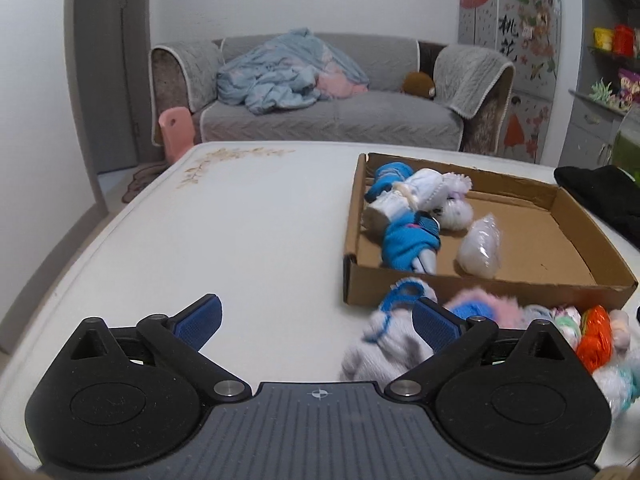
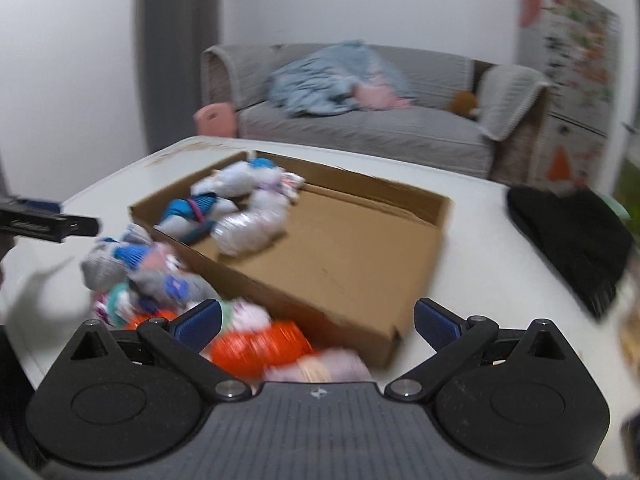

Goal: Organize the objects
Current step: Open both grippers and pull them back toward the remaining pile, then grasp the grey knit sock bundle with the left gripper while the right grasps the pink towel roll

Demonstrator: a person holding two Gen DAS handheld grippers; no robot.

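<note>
A shallow cardboard box (image 1: 480, 285) sits on the white table (image 1: 240, 220). Its left end holds rolled bundles: blue ones (image 1: 408, 244), white ones (image 1: 416, 192) and a clear-wrapped white one (image 1: 480, 248). In front of the box lies a loose pile: a grey bundle with blue trim (image 1: 376, 350), a fluffy pink one (image 1: 492, 304) and an orange one (image 1: 596, 336). My left gripper (image 1: 316, 303) is open, its right finger over the grey bundle. My right gripper (image 2: 318, 304) is open above the orange bundle (image 2: 260, 346), near the box's front wall (image 2: 352, 332). That view is blurred.
A black cloth (image 1: 600, 196) lies on the table right of the box. Beyond the table stand a grey sofa (image 1: 320, 120) with a blue blanket and a pink stool (image 1: 176, 132). Shelves and a decorated cabinet fill the far right. One of my left gripper's fingers (image 2: 60, 226) shows in the right wrist view.
</note>
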